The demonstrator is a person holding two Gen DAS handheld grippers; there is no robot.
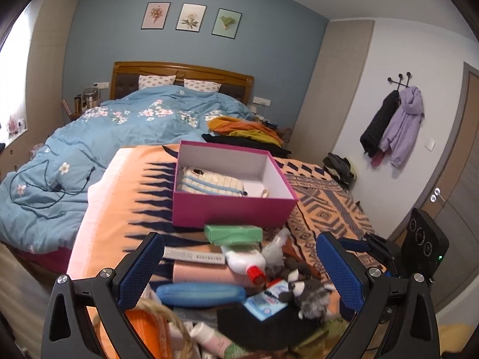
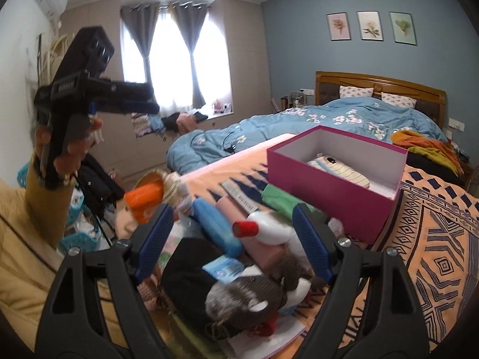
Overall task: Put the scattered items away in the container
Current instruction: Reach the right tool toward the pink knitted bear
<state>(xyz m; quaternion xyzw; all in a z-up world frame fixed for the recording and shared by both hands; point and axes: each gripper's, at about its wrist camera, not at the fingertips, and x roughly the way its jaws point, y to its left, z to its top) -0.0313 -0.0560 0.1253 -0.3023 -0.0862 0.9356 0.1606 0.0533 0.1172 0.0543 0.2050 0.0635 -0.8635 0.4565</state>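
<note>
On the orange patterned bedspread [image 1: 119, 197] stands a magenta box [image 1: 230, 209] with a white inside, its top off, and a cream pouch with pale blue stripes [image 1: 209, 184] lies against its left inner wall. Just in front of the box the scattered items sit in a heap: a green packet [image 1: 233, 234] nearest the box wall, a white bottle with a red cap [image 1: 244, 261] lying on its side below it, a pink tube-shaped case [image 1: 209, 272] under the bottle, a blue oblong case [image 1: 200, 294] nearer the camera, a small blue-and-white packet [image 1: 266, 302], and a grey and white plush animal [image 1: 311, 296] resting on a black cloth [image 1: 269, 326]. The left gripper [image 1: 239, 266] hangs over this heap with its blue-padded jaws spread wide and nothing between them. From the right wrist view the right gripper [image 2: 232, 240] also sits low over the pile, jaws wide apart and empty, with the red-capped bottle [image 2: 269, 230] and the blue case [image 2: 217, 227] lying between its fingers and the plush animal [image 2: 251, 299] close beneath. An orange object [image 2: 143, 203], blurred, lies at the left edge of the heap. Behind the bedspread spreads a blue floral duvet [image 1: 104, 131], with mustard and orange clothes [image 1: 248, 128] piled to its right.
</note>
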